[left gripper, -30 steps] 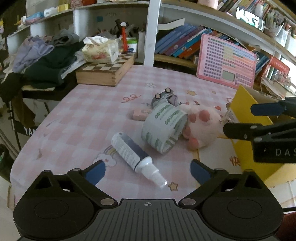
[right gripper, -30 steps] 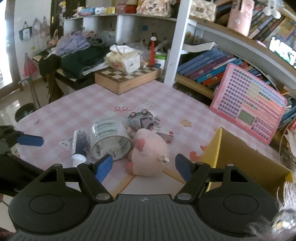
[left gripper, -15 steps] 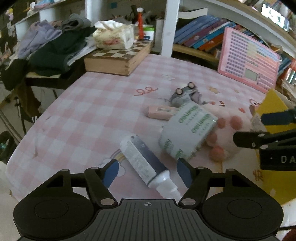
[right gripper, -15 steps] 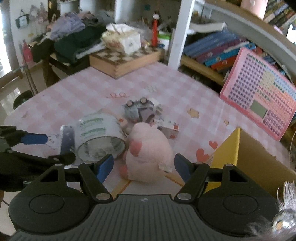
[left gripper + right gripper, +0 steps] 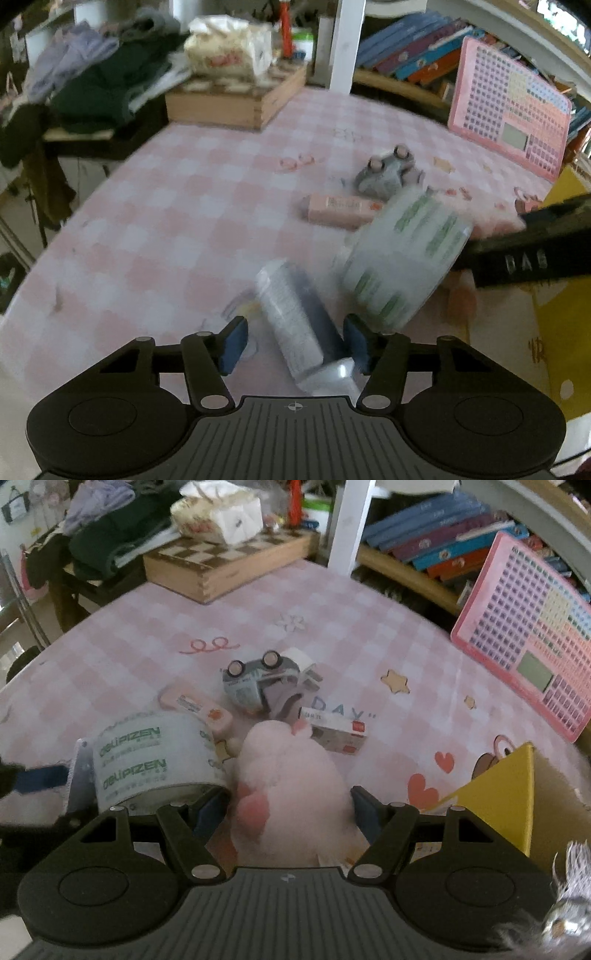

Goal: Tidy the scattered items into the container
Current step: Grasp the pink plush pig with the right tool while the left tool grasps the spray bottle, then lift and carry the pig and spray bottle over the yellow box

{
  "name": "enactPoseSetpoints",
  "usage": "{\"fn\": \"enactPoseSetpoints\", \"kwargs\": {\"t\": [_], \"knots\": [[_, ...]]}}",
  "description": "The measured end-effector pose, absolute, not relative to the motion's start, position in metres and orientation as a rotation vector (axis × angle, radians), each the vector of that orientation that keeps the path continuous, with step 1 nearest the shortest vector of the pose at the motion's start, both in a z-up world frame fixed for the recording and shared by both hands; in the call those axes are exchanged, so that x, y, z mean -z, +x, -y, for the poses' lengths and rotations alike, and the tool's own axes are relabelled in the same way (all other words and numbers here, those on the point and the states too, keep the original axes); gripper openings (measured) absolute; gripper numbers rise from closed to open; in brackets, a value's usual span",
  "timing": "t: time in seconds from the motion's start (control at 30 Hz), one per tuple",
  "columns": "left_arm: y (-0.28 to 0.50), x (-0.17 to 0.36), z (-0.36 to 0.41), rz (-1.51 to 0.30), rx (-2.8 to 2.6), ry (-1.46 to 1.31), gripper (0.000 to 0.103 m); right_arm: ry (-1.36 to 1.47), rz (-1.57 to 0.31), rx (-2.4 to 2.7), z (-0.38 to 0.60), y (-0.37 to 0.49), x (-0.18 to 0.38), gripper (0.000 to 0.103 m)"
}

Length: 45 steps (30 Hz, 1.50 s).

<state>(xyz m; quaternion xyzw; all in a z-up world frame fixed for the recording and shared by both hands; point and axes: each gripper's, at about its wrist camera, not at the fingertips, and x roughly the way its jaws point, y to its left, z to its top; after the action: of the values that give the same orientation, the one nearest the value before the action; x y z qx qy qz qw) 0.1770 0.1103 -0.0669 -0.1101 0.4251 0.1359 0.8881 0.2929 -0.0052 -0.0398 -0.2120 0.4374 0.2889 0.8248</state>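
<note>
1. Left gripper (image 5: 295,341) low over the pink checked tablecloth (image 5: 177,221), jaws closing, spray bottle (image 5: 299,325) between them. Far-side blue pad appears to meet the bottle near its neck; near-side pad still apart from it, so not yet clamped.
2. Bottle lying flat, long axis running slantwise from the upper left down towards the camera, white cap end (image 5: 332,376) nearest the gripper body. Axis crossing the jaw line at a slant rather than squarely, so judged likely to pivot as the pads meet it.
3. Right gripper (image 5: 288,812) straddling the pink plush toy (image 5: 291,775), jaws part-way apart and steady. Plush filling the gap; pads hidden at its flanks, so cannot tell whether pressing or merely beside it.
4. Roll of tape (image 5: 155,760) just left of the plush and touching it, standing on its edge, right beside the right gripper's left finger; in the left wrist view leaning close by the bottle.
5. Yellow container (image 5: 509,794) to the right of the plush, nearer the right hand than the left; judged a short carry for the plush, a longer one across the clutter for the bottle.
6. Toy car (image 5: 258,683), pink tube (image 5: 195,709) and small white box (image 5: 336,734) farther back, untouched.
</note>
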Motion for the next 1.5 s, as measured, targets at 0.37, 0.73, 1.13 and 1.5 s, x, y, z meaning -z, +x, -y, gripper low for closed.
{"fn": "enactPoseSetpoints", "kwargs": {"t": [0.37,0.73,1.13,1.5], "knots": [[0.171,0.066,-0.116,-0.875,-0.29,-0.221,0.031,-0.354,-0.932,-0.598,0.017,0.294,0.034,0.058],[0.153,0.045,-0.126,-0.781,-0.276,-0.29,0.031,-0.319,-0.816,-0.509,0.049,0.28,0.004,0.056],[0.127,0.027,-0.121,-0.725,-0.245,-0.289,0.031,-0.29,-0.816,-0.539,0.047,0.258,0.002,0.056],[0.105,0.028,-0.125,-0.733,-0.275,-0.311,0.031,-0.279,-0.918,-0.553,0.041,0.249,0.029,0.062]]}}
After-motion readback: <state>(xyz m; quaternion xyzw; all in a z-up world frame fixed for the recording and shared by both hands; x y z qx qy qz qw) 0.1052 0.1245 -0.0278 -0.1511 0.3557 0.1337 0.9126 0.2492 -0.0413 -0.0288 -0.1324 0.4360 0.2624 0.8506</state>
